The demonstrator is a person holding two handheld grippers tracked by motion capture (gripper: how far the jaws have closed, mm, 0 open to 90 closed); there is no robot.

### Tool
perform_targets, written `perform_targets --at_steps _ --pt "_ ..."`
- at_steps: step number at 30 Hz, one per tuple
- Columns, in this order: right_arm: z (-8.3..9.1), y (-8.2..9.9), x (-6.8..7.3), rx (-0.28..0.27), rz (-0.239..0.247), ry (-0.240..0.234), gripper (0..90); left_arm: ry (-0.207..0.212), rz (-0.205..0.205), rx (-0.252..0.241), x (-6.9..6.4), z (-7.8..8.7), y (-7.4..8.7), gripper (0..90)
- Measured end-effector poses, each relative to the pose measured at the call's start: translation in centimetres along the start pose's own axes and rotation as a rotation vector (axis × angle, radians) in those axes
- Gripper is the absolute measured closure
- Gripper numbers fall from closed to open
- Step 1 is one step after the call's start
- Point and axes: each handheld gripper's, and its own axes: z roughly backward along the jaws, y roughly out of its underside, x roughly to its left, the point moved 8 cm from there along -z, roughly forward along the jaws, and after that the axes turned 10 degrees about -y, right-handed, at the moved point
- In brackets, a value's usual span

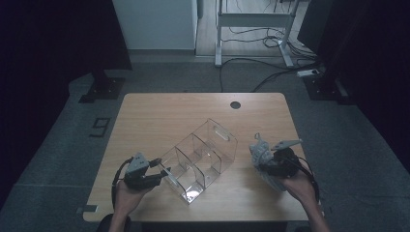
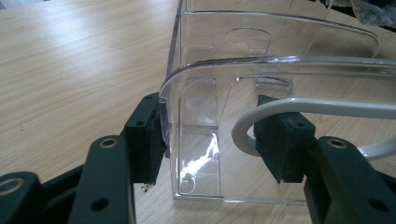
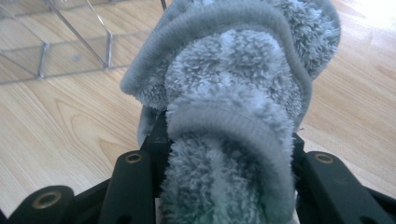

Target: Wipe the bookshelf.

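Ahead of the left claw [image 1: 162, 170] stands the clear organiser [image 1: 200, 157] — its near end wall sits between the jaws, so that claw has no way forward. To its left and behind it the table [image 1: 159, 113] lies bare. The right claw [image 1: 261, 153] is packed with a fluffy grey cloth [image 3: 233, 107], bulging past the jaws. Between that claw and the organiser runs an open strip of wood — bare tabletop beyond it too.

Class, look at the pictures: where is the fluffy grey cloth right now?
In the high view the fluffy grey cloth is at the table's right side, clamped in the right claw, just right of the clear divided organizer.
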Motion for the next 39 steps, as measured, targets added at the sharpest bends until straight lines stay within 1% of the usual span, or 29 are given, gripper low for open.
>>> perform_targets --at_steps 1,4,6,7,8,9,10,11,12,13,14,16,17,18,19,20,21,22,23,24,26,27,28,32,33,34,35,38,39 --pt "0.1 -0.5 0.1 0.004 0.006 0.007 54.0 -0.001 0.001 0.000 0.0 0.0 0.0 44.8" --pt "0.4 -1.5 0.4 -0.002 0.015 0.004 54.2 0.004 0.001 0.003 -0.1 0.0 0.0 44.7" --pt "0.7 -2.2 0.7 -0.019 0.017 -0.013 54.5 0.007 0.002 0.006 -0.2 0.0 0.0 44.6" --pt "0.7 -2.2 0.7 -0.019 0.017 -0.013 54.5 0.007 0.002 0.006 -0.2 0.0 0.0 44.5" --pt "0.8 -2.6 0.8 -0.022 0.018 -0.025 54.5 0.010 0.003 0.006 -0.2 0.0 0.0 44.5" --pt "1.1 -3.3 1.1 -0.030 0.022 -0.031 54.5 0.010 0.004 0.009 -0.2 0.0 0.0 44.4" --pt "1.1 -3.3 1.1 -0.030 0.022 -0.031 54.5 0.010 0.004 0.009 -0.2 0.0 0.0 44.4" --pt "1.3 -4.1 1.3 -0.039 0.028 -0.040 54.5 0.013 0.005 0.010 -0.3 0.0 0.0 44.3" --pt "1.3 -4.1 1.3 -0.039 0.028 -0.040 54.5 0.013 0.005 0.010 -0.3 0.0 0.0 44.3" --pt "1.5 -4.9 1.5 -0.052 0.025 -0.056 54.5 0.014 0.006 0.013 -0.3 0.0 0.0 44.2" --pt "1.5 -4.9 1.5 -0.052 0.025 -0.056 54.5 0.014 0.006 0.013 -0.3 0.0 0.0 44.2" --pt "1.8 -6.2 1.9 -0.068 0.024 -0.081 54.5 0.013 0.005 0.016 -0.3 0.0 0.0 44.1" --pt "1.8 -6.7 2.0 -0.077 0.026 -0.082 54.5 0.014 0.003 0.018 -0.4 0.0 0.0 44.1" --pt "1.8 -6.7 2.0 -0.077 0.026 -0.082 54.5 0.014 0.003 0.018 -0.4 0.0 0.0 44.1" --pt "1.9 -7.7 2.2 -0.091 0.029 -0.086 54.5 0.013 0.003 0.020 -0.4 0.0 0.0 44.1" --pt "1.9 -7.7 2.2 -0.091 0.029 -0.086 54.5 0.013 0.003 0.020 -0.4 0.0 0.0 44.1" --pt "1.9 -8.1 2.3 -0.091 0.030 -0.091 54.5 0.012 0.003 0.021 -0.4 0.0 0.0 44.1" --pt "1.8 -9.1 2.5 -0.097 0.033 -0.091 54.5 0.012 0.003 0.023 -0.5 0.0 -0.1 44.1" --pt "1.8 -9.6 2.6 -0.097 0.034 -0.093 54.5 0.011 0.002 0.023 -0.5 0.0 -0.1 44.1" --pt "1.8 -9.6 2.6 -0.097 0.034 -0.093 54.5 0.011 0.002 0.023 -0.5 0.0 -0.1 44.1" --pt "1.7 -10.6 2.8 -0.097 0.048 -0.091 54.5 0.010 0.002 0.023 -0.5 0.0 -0.1 44.1" --pt "1.5 -11.6 3.0 -0.098 0.058 -0.096 54.6 0.009 0.002 0.022 -0.5 0.0 -0.1 44.1" --pt "1.5 -11.6 3.0 -0.098 0.058 -0.096 54.6 0.009 0.002 0.022 -0.5 0.0 -0.1 44.1" --pt "0.9 -13.5 3.4 -0.090 0.079 -0.100 54.8 0.009 0.003 0.021 -0.5 0.0 -0.1 44.1" --pt "0.4 -14.3 3.6 -0.080 0.084 -0.095 54.8 0.008 0.002 0.022 -0.5 0.0 -0.1 44.1" --pt "0.4 -14.3 3.6 -0.080 0.084 -0.095 54.8 0.008 0.002 0.022 -0.5 0.0 -0.1 44.1" --pt "-0.2 -15.1 3.7 -0.073 0.094 -0.088 54.8 0.008 0.002 0.022 -0.6 0.0 -0.1 44.1" --pt "-0.8 -15.8 3.8 -0.066 0.096 -0.088 54.8 0.009 0.002 0.022 -0.6 0.0 -0.1 44.1" --pt "-1.4 -16.5 3.8 -0.059 0.103 -0.085 54.8 0.008 0.003 0.022 -0.6 0.0 -0.1 44.1"
